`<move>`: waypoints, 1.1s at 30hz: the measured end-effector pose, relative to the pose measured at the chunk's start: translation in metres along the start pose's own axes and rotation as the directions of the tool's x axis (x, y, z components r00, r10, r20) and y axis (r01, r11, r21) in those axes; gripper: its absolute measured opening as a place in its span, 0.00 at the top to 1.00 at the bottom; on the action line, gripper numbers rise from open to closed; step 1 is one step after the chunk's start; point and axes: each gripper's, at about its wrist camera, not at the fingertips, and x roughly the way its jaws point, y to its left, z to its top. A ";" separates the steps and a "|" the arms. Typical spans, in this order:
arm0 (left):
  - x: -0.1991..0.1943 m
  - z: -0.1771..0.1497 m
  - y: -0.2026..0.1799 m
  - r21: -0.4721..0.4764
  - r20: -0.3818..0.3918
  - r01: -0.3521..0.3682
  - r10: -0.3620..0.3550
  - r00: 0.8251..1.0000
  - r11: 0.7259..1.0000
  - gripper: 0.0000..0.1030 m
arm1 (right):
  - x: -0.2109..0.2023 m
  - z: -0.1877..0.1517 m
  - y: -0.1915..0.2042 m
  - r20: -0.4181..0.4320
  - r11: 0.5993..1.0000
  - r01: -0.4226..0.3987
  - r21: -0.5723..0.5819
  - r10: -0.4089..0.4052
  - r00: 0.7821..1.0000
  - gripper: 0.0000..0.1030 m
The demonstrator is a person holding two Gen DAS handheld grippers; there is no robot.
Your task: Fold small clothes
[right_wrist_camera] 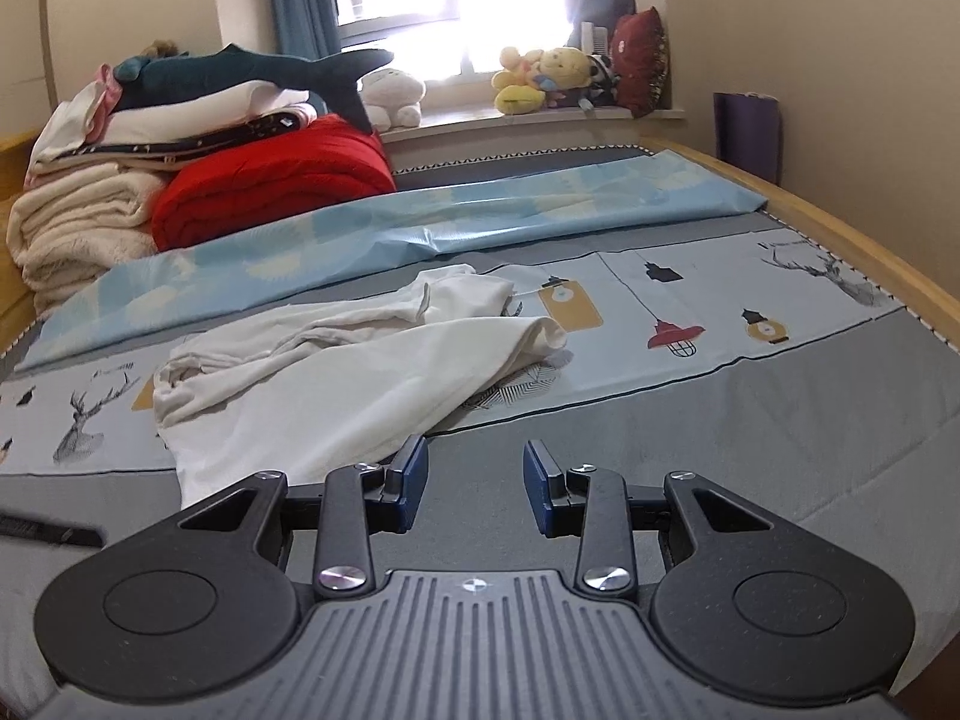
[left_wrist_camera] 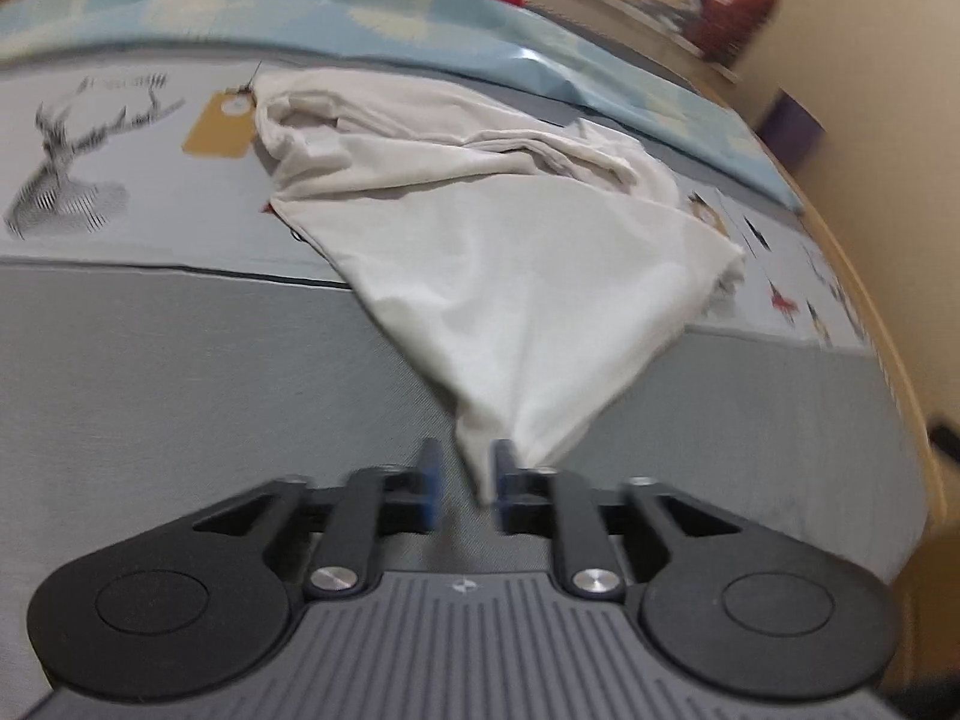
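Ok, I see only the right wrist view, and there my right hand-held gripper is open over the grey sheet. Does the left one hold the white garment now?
Observer: No. In the left wrist view the left hand-held gripper is open. A corner of the white garment lies between its pads, not pinched.
Operator: Which pad is the corner nearer to?
Observer: It lies against the pad on the picture's right. A clear gap shows between the cloth and the other pad.
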 end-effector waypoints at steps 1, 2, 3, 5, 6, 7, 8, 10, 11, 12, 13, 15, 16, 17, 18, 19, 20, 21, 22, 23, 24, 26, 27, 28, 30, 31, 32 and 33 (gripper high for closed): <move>0.010 0.003 -0.002 -0.038 -0.007 0.002 -0.002 1.000 0.999 0.61 | 0.001 0.000 -0.001 -0.001 1.000 0.001 -0.005 -0.001 1.000 0.64; 0.020 0.007 -0.004 -0.066 -0.019 0.007 -0.008 1.000 0.998 0.60 | 0.002 0.001 -0.002 -0.005 1.000 0.002 -0.009 -0.003 1.000 0.64; 0.029 0.009 -0.006 -0.088 -0.035 0.010 -0.013 0.999 0.996 0.57 | 0.004 0.001 -0.004 -0.009 1.000 0.004 -0.012 -0.004 1.000 0.64; 0.048 0.010 -0.012 -0.124 -0.069 -0.006 -0.003 0.998 0.992 0.56 | 0.007 0.002 -0.007 -0.015 1.000 0.005 -0.014 -0.006 1.000 0.64; 0.056 0.010 -0.014 -0.124 -0.082 -0.023 0.013 0.997 0.992 0.56 | 0.007 0.003 -0.009 -0.018 1.000 0.007 -0.012 -0.007 1.000 0.64; 0.063 0.009 -0.018 -0.111 -0.097 -0.053 0.043 0.994 0.992 0.56 | 0.008 0.003 -0.011 -0.022 1.000 0.008 -0.008 -0.008 1.000 0.64; 0.068 0.006 -0.020 -0.093 -0.107 -0.086 0.076 0.991 0.992 0.59 | 0.009 0.004 -0.013 -0.025 1.000 0.008 -0.005 -0.009 1.000 0.64; 0.070 0.002 -0.023 -0.059 -0.106 -0.120 0.113 0.988 0.991 0.87 | 0.008 0.004 -0.015 -0.024 1.000 0.013 -0.003 -0.013 1.000 0.64; 0.069 0.002 -0.024 -0.046 -0.106 -0.114 0.109 0.988 0.992 0.95 | 0.008 0.004 -0.017 -0.025 1.000 0.016 -0.002 -0.017 1.000 0.64; 0.063 0.000 -0.024 -0.034 -0.093 -0.103 0.100 0.991 0.994 0.95 | 0.008 0.004 -0.018 -0.025 1.000 0.020 0.001 -0.020 0.999 0.64; 0.054 -0.001 -0.025 -0.022 -0.077 -0.086 0.084 0.994 0.996 0.95 | 0.008 0.004 -0.019 -0.025 1.000 0.024 0.006 -0.024 0.999 0.64; 0.032 -0.002 -0.028 0.016 -0.047 -0.043 0.044 0.998 0.999 0.95 | 0.008 0.004 -0.022 -0.027 0.999 0.033 0.015 -0.032 0.999 0.64; 0.019 -0.005 -0.029 0.044 -0.035 -0.022 0.024 0.999 0.999 0.96 | 0.008 0.004 -0.023 -0.028 0.999 0.040 0.022 -0.039 0.999 0.64; 0.006 -0.006 -0.029 0.075 -0.030 -0.009 0.011 0.999 0.997 0.96 | 0.008 0.003 -0.023 -0.029 0.998 0.046 0.031 -0.045 0.999 0.64; -0.007 -0.010 -0.027 0.110 -0.028 -0.003 0.006 1.000 0.994 0.96 | 0.008 0.004 -0.024 -0.029 0.998 0.052 0.043 -0.050 0.998 0.64; -0.020 -0.014 -0.024 0.148 -0.031 0.001 0.004 1.000 0.989 0.96 | 0.009 0.003 -0.024 -0.030 0.997 0.058 0.058 -0.057 0.998 0.64; -0.032 -0.019 -0.020 0.181 -0.041 0.003 0.005 0.999 0.983 0.96 | 0.009 0.003 -0.025 -0.031 0.995 0.065 0.072 -0.063 0.998 0.64; -0.044 -0.026 -0.011 0.215 -0.060 0.004 0.009 0.998 0.976 0.96 | 0.010 0.003 -0.025 -0.034 0.993 0.073 0.088 -0.070 0.997 0.66; -0.054 -0.032 -0.001 0.239 -0.080 0.001 0.019 0.997 0.971 0.96 | 0.010 0.003 -0.025 -0.035 0.992 0.078 0.101 -0.075 0.997 0.73; -0.064 -0.040 0.012 0.264 -0.099 -0.014 0.041 0.994 0.964 0.96 | 0.010 0.003 -0.026 -0.033 0.990 0.081 0.117 -0.078 0.996 0.78; -0.074 -0.048 0.029 0.288 -0.118 -0.033 0.070 0.991 0.957 0.97 | 0.010 0.003 -0.025 -0.029 0.989 0.081 0.126 -0.078 0.997 0.85; -0.093 -0.064 0.068 0.305 -0.165 -0.063 0.118 0.979 0.950 0.98 | 0.008 0.003 -0.023 -0.017 0.987 0.093 0.130 -0.092 0.996 0.85; -0.101 -0.073 0.088 0.300 -0.202 -0.066 0.131 0.971 0.952 1.00 | 0.008 0.002 -0.022 -0.011 0.987 0.099 0.130 -0.098 0.995 0.85; -0.106 -0.078 0.104 0.281 -0.242 -0.070 0.141 0.960 0.957 1.00 | 0.008 0.002 -0.021 -0.009 0.987 0.101 0.128 -0.101 0.995 0.85; -0.114 -0.083 0.130 0.242 -0.271 -0.078 0.144 0.952 0.967 1.00 | 0.012 0.001 -0.020 -0.026 0.988 0.100 0.121 -0.098 0.995 0.85; -0.119 -0.083 0.137 0.235 -0.264 -0.070 0.133 0.955 0.969 0.98 | 0.016 0.000 -0.020 -0.045 0.989 0.094 0.117 -0.090 0.995 0.84; -0.124 -0.082 0.142 0.229 -0.255 -0.064 0.123 0.959 0.971 0.95 | 0.023 -0.002 -0.020 -0.075 0.990 0.086 0.115 -0.078 0.994 0.84; -0.129 -0.079 0.145 0.218 -0.244 -0.058 0.112 0.963 0.974 0.92 | 0.031 -0.004 -0.020 -0.112 0.990 0.074 0.119 -0.061 0.992 0.84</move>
